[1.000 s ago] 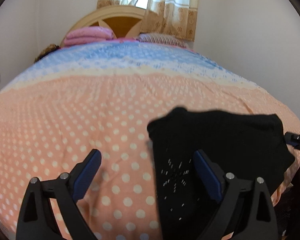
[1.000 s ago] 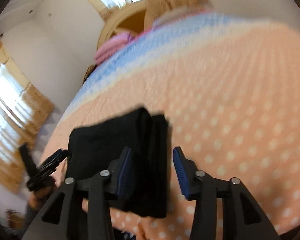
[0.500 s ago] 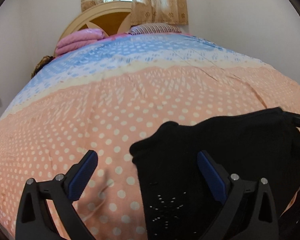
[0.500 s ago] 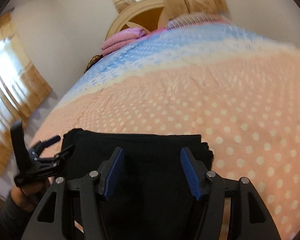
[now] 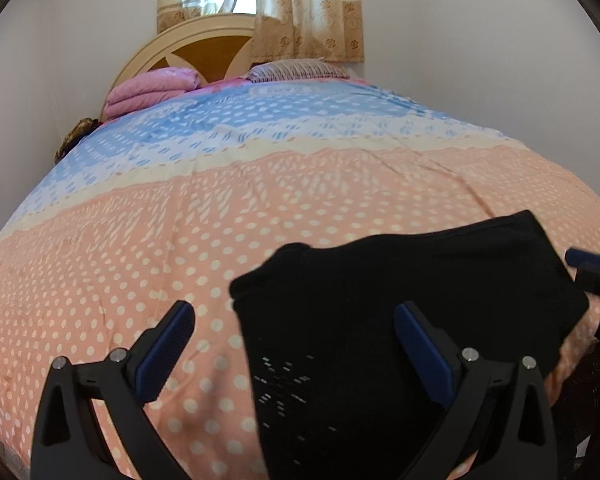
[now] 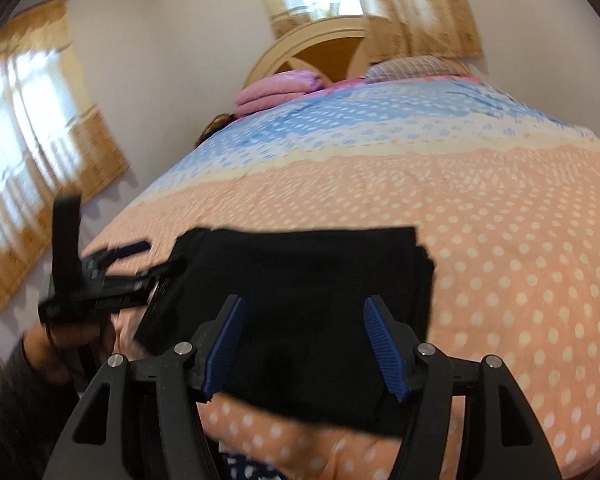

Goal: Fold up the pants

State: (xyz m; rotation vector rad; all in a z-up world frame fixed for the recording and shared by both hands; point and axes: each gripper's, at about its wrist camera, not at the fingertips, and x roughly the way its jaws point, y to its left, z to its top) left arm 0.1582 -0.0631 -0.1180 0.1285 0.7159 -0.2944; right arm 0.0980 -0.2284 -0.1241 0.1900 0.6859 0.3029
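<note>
Both tools drew back from folded black pants (image 5: 400,300).

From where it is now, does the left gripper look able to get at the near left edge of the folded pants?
Probably yes. The left gripper is open above the bed, and the pants edge lies between its fingers with nothing over it. The right gripper stands off at the far side.

Pants (image 5: 412,300) matt black knit cloth, bedspread (image 5: 180,240) soft printed cotton w/ faint creases, left gripper (image 5: 294,344) matt black plastic, ribbed blue pads, metal pins, headboard (image 5: 204,46) glossy wood, curtains (image 5: 300,8) thin cloth.
</note>
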